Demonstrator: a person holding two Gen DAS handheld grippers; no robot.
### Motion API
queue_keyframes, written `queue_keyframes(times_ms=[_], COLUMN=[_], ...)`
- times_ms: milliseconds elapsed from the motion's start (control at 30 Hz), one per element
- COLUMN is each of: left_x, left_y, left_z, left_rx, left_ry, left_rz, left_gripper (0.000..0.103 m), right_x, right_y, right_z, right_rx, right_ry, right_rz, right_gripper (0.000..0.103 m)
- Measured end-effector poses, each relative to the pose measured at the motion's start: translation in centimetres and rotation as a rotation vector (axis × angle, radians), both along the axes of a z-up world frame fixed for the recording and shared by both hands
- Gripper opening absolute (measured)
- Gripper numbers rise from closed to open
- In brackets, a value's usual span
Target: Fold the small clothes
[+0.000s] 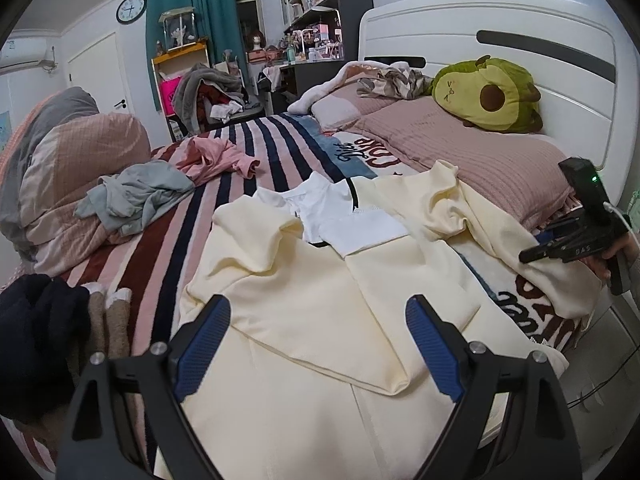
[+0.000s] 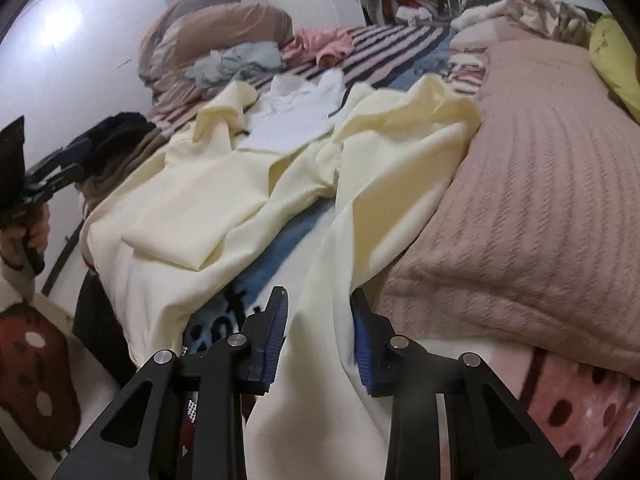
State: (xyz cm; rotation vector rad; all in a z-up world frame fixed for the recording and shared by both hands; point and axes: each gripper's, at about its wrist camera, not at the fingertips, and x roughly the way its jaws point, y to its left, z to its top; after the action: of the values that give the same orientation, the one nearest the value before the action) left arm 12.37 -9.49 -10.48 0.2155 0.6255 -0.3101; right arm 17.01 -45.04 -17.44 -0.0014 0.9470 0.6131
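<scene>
A cream-yellow garment with a white collar part lies spread on the bed, partly folded; it also shows in the right wrist view. My left gripper is open just above its near part, holding nothing. My right gripper has a strip of the cream garment between its blue pads, jaws partly closed around the cloth. The right gripper also shows in the left wrist view at the bed's right edge. The left gripper shows at the left of the right wrist view.
A grey garment and a pink garment lie crumpled further back on the striped blanket. A pink pillow lies to the right, with an avocado plush behind. A dark garment lies at the left.
</scene>
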Motion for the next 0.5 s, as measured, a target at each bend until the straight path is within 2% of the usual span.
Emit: queue_keyframes(times_ms=[100, 133, 167, 200, 233, 300, 500], left_x=[0.0, 0.0, 0.0, 0.0, -0.1, -0.1, -1.0], left_y=[-0.1, 0.0, 0.1, 0.3, 0.6, 1.4, 4.0], left_z=[-0.1, -0.1, -0.1, -0.1, 0.0, 0.1, 0.5], left_rx=[-0.004, -0.003, -0.004, -0.008, -0.017, -0.037, -0.092], left_ry=[0.005, 0.005, 0.004, 0.003, 0.001, -0.002, -0.029], left_rz=[-0.008, -0.006, -0.005, -0.002, 0.002, 0.009, 0.025], left_gripper=[0.087, 0.087, 0.087, 0.087, 0.087, 0.087, 0.087], right_x=[0.4, 0.4, 0.4, 0.4, 0.3, 0.0, -0.4], right_y=[0.3, 0.4, 0.5, 0.5, 0.4, 0.5, 4.2], right_z=[-1.0, -1.2, -1.3, -1.1, -0.8, 0.5, 6.5], right_rx=[0.018, 0.023, 0.021, 0.011, 0.010, 0.073, 0.186], right_ry=[0.046, 0.050, 0.048, 0.038, 0.027, 0.000, -0.081], right_rz=[0.009, 0.000, -0.014, -0.045, -0.075, -0.104, -0.062], right_gripper=[0.029, 0.025, 0.008, 0.002, 0.002, 0.001, 0.001])
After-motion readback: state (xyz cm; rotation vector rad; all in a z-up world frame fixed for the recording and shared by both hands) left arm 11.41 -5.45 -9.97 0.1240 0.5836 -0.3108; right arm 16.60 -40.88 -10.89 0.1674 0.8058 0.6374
